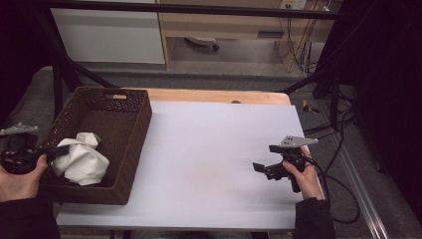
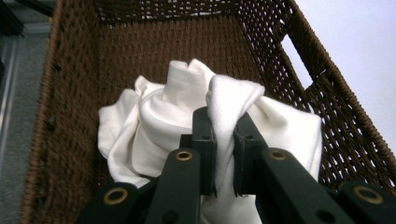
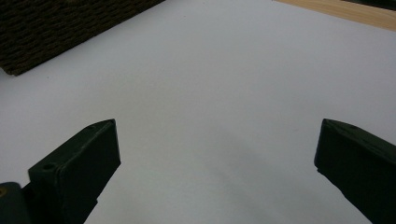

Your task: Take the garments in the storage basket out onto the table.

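left gripper (image 2: pixel 224 135) jaws pinch a fold of white cloth (image 2: pixel 187 116) inside the brown basket (image 1: pixel 134 149), far left. right gripper (image 1: pixel 266 169) jaws wide, over the white table (image 1: pixel 209 149).

From where I stand, no writing, label, brand, number or sign can be read anywhere. Nothing legible stands on any surface at twelve o'clock beyond the table; whatever might be there is too small and dim.
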`<state>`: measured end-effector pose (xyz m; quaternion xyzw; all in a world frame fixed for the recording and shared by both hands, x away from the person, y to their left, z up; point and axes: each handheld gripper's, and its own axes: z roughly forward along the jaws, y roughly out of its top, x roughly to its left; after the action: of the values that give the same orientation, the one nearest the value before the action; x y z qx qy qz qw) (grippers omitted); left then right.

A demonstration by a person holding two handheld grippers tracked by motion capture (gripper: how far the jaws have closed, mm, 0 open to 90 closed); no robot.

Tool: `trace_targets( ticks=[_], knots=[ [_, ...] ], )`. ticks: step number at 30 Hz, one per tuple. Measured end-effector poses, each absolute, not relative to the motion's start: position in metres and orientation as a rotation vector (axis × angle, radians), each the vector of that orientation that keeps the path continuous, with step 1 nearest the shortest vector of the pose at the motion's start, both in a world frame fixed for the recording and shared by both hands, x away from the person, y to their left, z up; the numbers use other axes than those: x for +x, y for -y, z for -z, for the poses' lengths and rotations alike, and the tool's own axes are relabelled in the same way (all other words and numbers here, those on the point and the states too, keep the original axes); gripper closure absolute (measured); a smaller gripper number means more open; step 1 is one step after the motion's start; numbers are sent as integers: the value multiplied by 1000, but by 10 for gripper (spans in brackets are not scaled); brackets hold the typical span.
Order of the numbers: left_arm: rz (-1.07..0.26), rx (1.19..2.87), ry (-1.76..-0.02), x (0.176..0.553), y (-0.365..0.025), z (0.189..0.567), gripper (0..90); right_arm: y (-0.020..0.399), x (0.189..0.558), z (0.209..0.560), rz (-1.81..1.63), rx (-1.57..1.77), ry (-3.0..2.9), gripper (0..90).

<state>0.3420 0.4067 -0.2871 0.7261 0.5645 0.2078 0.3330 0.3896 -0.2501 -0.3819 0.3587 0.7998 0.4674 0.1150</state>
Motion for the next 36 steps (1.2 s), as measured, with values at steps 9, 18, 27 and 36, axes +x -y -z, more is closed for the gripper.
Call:
trace_targets(
  ticks=[9, 18, 27, 36],
  knots=[
    [-561, 1901, -1432, 344, -404, 270, 841, 250, 389, 382, -1374, 1048, -2341, 8],
    [-570, 1909, -1402, 349, -401, 251, 846, 250, 390, 382, -1374, 1048, -2341, 8],
    [-588, 1918, -1373, 353, -396, 231, 854, 250, 389, 382, -1375, 1048, -2343, 8],
    [-596, 1919, -1327, 357, -389, 209, 855, 250, 389, 381, -1376, 1050, -2340, 8]
  ],
)
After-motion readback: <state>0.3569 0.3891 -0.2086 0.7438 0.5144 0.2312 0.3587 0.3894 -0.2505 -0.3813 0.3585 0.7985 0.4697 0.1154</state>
